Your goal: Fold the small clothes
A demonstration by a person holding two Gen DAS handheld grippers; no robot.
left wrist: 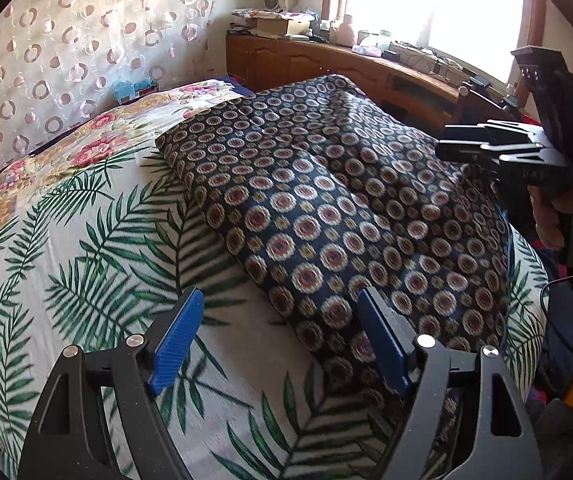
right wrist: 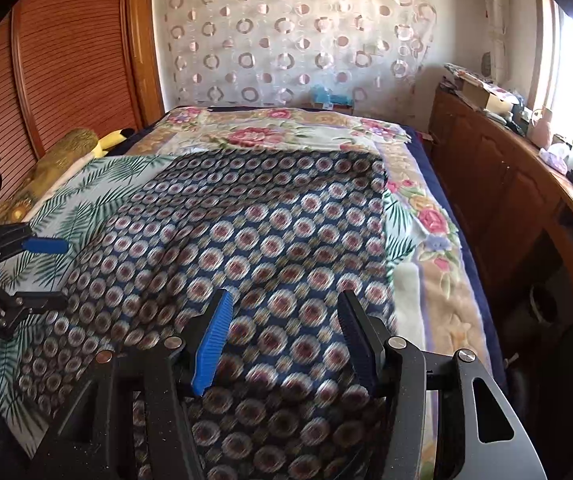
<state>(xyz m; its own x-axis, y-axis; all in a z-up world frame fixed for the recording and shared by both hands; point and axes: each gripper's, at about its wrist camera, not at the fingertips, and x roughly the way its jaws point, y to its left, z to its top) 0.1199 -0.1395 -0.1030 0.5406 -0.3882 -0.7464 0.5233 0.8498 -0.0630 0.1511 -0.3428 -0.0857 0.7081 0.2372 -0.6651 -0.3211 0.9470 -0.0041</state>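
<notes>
Left wrist view: left claw (left wrist: pixel 280 340) hovers over the bed (left wrist: pixel 86 248), blue pads (left wrist: pixel 176 340) spread wide, nothing between them. Garment (left wrist: pixel 326 200), dark blue with round flower medallions, lies spread across the middle and right of the bed on a palm-leaf sheet (left wrist: pixel 66 280). Its near left edge runs diagonally; the right pad sits over that edge, the left pad over bare sheet. A fold ridge runs down the cloth's middle. Right claw (left wrist: pixel 462 142) is in the air at the right, above the garment's far right part, held by a hand (left wrist: pixel 558 216); seen side-on, so cannot tell its opening here. Floral blanket (left wrist: pixel 98 140) lies at the far left. Wooden worktop (left wrist: pixel 366 60) under the window carries clutter.

Right wrist view: right claw (right wrist: pixel 284 340) hovers above the garment (right wrist: pixel 266 232), pads parted, gripping nothing. Cloth fills the near and middle bed, somewhat blurred. Left claw (right wrist: pixel 54 272) enters from the left, fingers apart, at the garment's left edge over the sheet (right wrist: pixel 86 196). Blanket (right wrist: pixel 270 132) lies beyond. Circle-pattern curtain (right wrist: pixel 294 40) hangs at the far wall.
</notes>
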